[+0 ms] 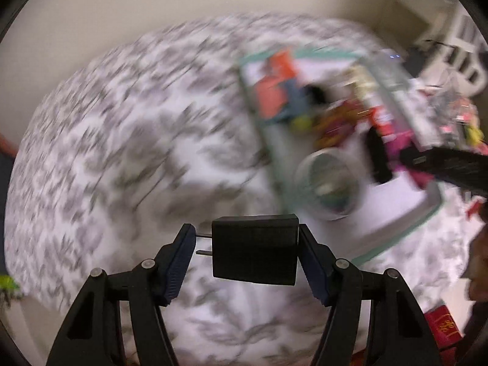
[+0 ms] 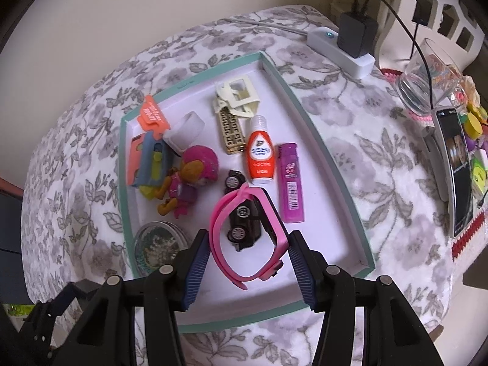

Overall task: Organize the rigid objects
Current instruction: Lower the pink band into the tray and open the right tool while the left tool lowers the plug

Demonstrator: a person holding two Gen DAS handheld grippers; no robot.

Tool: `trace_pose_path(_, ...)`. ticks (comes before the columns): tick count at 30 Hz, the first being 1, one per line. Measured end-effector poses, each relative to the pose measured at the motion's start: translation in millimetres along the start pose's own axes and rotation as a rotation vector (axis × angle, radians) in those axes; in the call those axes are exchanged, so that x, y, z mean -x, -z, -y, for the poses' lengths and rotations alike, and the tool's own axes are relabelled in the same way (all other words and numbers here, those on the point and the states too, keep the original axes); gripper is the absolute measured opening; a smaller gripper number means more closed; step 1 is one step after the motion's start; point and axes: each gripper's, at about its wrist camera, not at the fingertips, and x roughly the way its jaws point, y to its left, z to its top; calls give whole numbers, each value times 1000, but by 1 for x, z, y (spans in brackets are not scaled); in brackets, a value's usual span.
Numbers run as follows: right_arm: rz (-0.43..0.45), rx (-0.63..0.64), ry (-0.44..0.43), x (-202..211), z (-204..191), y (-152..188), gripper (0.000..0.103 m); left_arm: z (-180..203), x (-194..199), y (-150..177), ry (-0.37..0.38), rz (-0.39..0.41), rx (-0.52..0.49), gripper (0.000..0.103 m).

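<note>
Left gripper (image 1: pixel 246 245) clamped on black charger (image 1: pixel 255 249); right gripper (image 2: pixel 248 262) spread around pink watch (image 2: pixel 248 235).

Charger held off the floral cloth (image 1: pixel 122 128), prongs pointing left, touching the left pad; body against the right pad; left view badly blurred, teal tray (image 1: pixel 396 222) to far right. Watch in near part of tray (image 2: pixel 341 189), strap looped over black toy car (image 2: pixel 242 222); contact between pads and strap: cannot tell. Also in tray: purple lighter (image 2: pixel 291 183) right of car, red-and-white bottle (image 2: pixel 260 155) beyond it, gold tag (image 2: pixel 233 135), cream clips (image 2: pixel 236 97), pink figure (image 2: pixel 189 180), orange-and-blue toy (image 2: pixel 149 152), round tin (image 2: pixel 158 245) at near left corner. Beyond tray, far right: power strip (image 2: pixel 341 50), glass (image 2: pixel 427 82), phone (image 2: pixel 457 167).
</note>
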Motion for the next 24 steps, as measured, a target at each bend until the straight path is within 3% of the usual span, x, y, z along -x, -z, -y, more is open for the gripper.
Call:
trace_pose_path(4,-21,-37,10,-4,16,0,56,46,9,-10,18,82,-136,68)
trace_pose_path(9,-38,-53,21,-7,28,-1,56,85,-1,-11,16,86,-249,68)
trace_pose_path(18,-71,-37,30,-14,33,-1,57,107,-12,-11,-18,97,-297,68)
trace_pose_path(22,-73,-34,33,-15,30,0,58,102,-16,-12,-21,79,-269,69)
trace_pose_path(24,-71,-31,29,-15,29,0,62,98,-16,-13,-21,76,-251,74)
